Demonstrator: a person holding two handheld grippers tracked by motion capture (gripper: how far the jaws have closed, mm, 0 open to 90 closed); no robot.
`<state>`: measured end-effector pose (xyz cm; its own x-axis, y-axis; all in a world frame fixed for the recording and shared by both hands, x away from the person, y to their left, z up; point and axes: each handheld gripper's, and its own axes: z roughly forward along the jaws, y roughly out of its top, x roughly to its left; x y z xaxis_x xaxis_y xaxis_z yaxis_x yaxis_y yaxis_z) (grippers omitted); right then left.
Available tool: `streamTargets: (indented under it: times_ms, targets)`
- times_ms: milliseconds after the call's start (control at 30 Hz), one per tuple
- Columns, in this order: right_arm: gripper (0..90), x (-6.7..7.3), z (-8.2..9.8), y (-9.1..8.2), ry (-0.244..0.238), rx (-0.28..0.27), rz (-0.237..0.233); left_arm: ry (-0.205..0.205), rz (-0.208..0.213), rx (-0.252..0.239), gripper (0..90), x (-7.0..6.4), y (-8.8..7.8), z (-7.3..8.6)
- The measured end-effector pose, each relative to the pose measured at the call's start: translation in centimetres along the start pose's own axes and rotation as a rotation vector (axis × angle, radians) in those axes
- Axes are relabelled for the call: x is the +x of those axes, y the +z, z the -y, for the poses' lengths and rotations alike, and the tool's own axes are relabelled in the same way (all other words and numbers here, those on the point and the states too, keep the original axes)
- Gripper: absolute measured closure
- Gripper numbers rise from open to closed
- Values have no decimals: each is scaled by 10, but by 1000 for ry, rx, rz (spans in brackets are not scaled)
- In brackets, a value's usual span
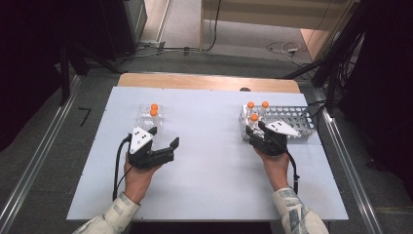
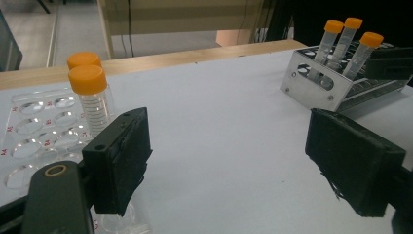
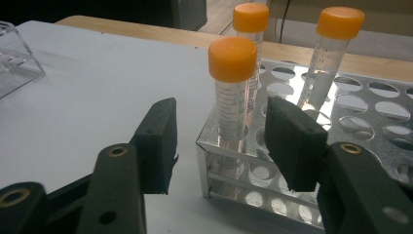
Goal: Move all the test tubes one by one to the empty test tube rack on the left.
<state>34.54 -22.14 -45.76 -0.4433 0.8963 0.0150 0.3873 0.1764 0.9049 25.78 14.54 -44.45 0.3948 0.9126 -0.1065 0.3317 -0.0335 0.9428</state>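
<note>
A metal tube rack [image 1: 297, 122] stands at the right of the white table [image 1: 209, 170] and holds three orange-capped tubes. My right gripper [image 1: 254, 127] [image 3: 219, 141] is at its near left corner, open. The corner tube [image 3: 233, 97] stands between the jaws with a gap on its left side. Two more tubes [image 3: 336, 44] stand behind it. At the left, a clear plastic rack [image 1: 146, 114] [image 2: 34, 126] holds two orange-capped tubes [image 2: 90, 92]. My left gripper [image 1: 164, 135] [image 2: 229, 151] rests just in front of and to the right of that rack, open, with only bare table between its jaws.
A wooden strip [image 1: 209, 80] runs along the table's far edge. Beyond it are floor cables and dark stands. Metal rails [image 1: 341, 156] flank the table on both sides. The person's forearms come in from the near edge.
</note>
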Motion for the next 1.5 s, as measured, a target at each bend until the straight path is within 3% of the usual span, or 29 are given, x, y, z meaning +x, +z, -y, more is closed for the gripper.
streamTargets:
  times_ms: [367,900,1200,1500]
  targets:
    - [587,-5,0,9,1,-15,15,7,4,3,164,-1,1,1]
    - [716,-5,-3,21,-4,4,19,5,1,8,164,0,1,1]
    - [717,-6,-14,10,2,-40,17,2,4,9,164,1,1,1]
    - [720,-3,-34,-9,-43,-84,15,1,7,4,164,2,0,1]
